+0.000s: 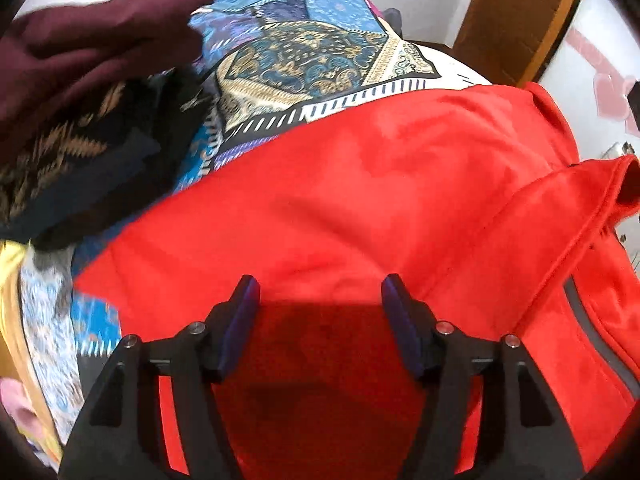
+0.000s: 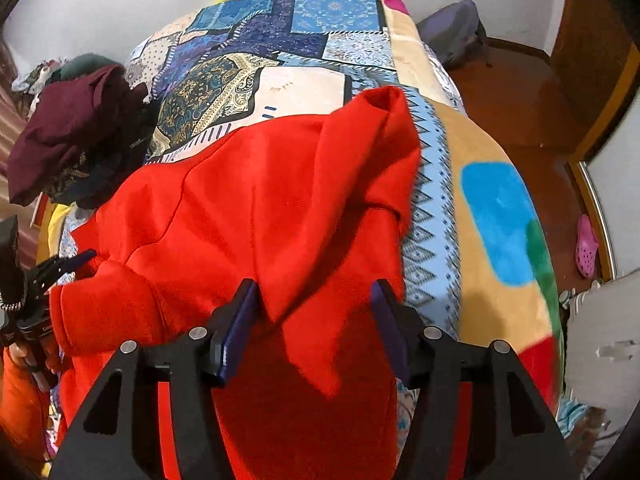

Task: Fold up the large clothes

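A large red fleece jacket [image 1: 360,200] [image 2: 260,200] lies spread over the patchwork bed cover [image 1: 320,52] [image 2: 320,20]. A grey zip runs along its right side in the left wrist view. My left gripper [image 1: 320,284] stands open just above the red cloth, nothing pinched between its purple pads. It also shows at the left edge of the right wrist view as the left gripper [image 2: 76,260], beside a bunched sleeve. My right gripper [image 2: 315,286] is open too. A loose fold of the jacket hangs between its fingers, and neither pad presses on it.
A pile of maroon and dark patterned clothes [image 1: 80,40] [image 2: 68,132] sits on the bed to the left. A blanket with coloured patches [image 2: 500,220] drapes over the bed's right edge. Beyond are a wooden floor [image 2: 500,92], a pink clog [image 2: 586,244], a grey bag [image 2: 452,32] and a wooden door [image 1: 516,12].
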A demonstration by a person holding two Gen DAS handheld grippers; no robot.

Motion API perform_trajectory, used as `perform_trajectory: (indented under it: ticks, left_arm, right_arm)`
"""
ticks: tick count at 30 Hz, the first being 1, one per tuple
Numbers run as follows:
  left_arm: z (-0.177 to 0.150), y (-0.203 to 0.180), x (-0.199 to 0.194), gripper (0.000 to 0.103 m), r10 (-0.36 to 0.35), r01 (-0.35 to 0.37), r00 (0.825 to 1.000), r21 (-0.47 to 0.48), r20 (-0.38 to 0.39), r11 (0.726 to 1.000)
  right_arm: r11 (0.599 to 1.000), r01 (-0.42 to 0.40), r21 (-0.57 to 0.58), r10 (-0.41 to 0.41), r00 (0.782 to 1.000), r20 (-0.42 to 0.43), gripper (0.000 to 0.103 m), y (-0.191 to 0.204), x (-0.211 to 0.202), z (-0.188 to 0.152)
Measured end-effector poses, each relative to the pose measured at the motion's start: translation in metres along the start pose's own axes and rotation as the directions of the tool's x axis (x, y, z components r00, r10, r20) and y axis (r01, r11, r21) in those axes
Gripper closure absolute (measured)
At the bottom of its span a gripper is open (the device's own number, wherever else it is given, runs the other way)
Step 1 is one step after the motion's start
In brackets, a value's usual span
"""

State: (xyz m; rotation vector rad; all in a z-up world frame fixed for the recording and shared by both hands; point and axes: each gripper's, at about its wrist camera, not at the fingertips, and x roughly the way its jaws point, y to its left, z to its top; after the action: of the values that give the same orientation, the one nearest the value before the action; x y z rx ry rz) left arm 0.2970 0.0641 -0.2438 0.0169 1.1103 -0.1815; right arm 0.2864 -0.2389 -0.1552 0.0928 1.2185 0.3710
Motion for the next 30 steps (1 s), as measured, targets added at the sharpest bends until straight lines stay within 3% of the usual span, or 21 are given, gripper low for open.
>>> perform_trajectory:
  ticks: [3, 8, 15, 19, 22, 24, 30]
  left_arm:
    - [-0.013, 0.004, -0.012, 0.033, 0.015, -0.015, 1.0, -0.011, 0.007, 1.0]
    - [-0.025, 0.027, -0.032, 0.033, 0.063, -0.062, 0.998, -0.06, 0.01, 0.996]
    - [-0.028, 0.09, -0.066, 0.032, 0.157, -0.131, 0.985, -0.274, 0.074, 0.953]
    - [-0.03, 0.132, -0.073, 0.027, 0.114, -0.055, 0.988, -0.444, 0.108, 0.894]
    - [-0.035, 0.153, -0.059, 0.027, 0.029, 0.037, 0.993, -0.545, 0.112, 0.838]
    - [-0.043, 0.164, -0.041, 0.027, -0.055, 0.109, 0.993, -0.601, 0.109, 0.792]
    - [-0.064, 0.181, 0.015, 0.027, -0.211, 0.201, 0.974, -0.738, 0.081, 0.644]
  right_arm:
    - [1.0, 0.006, 0.02, -0.006, 1.0, 0.003, 0.046, 0.0, -0.004, -0.004]
    - [0.999, 0.006, 0.042, -0.006, 1.0, -0.004, 0.046, -0.003, -0.013, -0.006]
    - [0.997, -0.004, 0.077, -0.001, 0.998, 0.066, 0.046, -0.01, -0.04, 0.002]
    - [0.994, -0.026, 0.107, 0.015, 0.994, 0.11, 0.041, -0.015, -0.048, 0.01]
    - [0.989, -0.033, 0.142, 0.016, 0.993, 0.117, 0.033, -0.021, -0.041, 0.013]
    - [0.983, -0.059, 0.171, 0.043, 0.995, 0.092, 0.033, -0.027, -0.029, 0.014]
    - [0.939, -0.165, 0.301, 0.169, 0.986, 0.012, 0.033, -0.047, 0.01, 0.011]
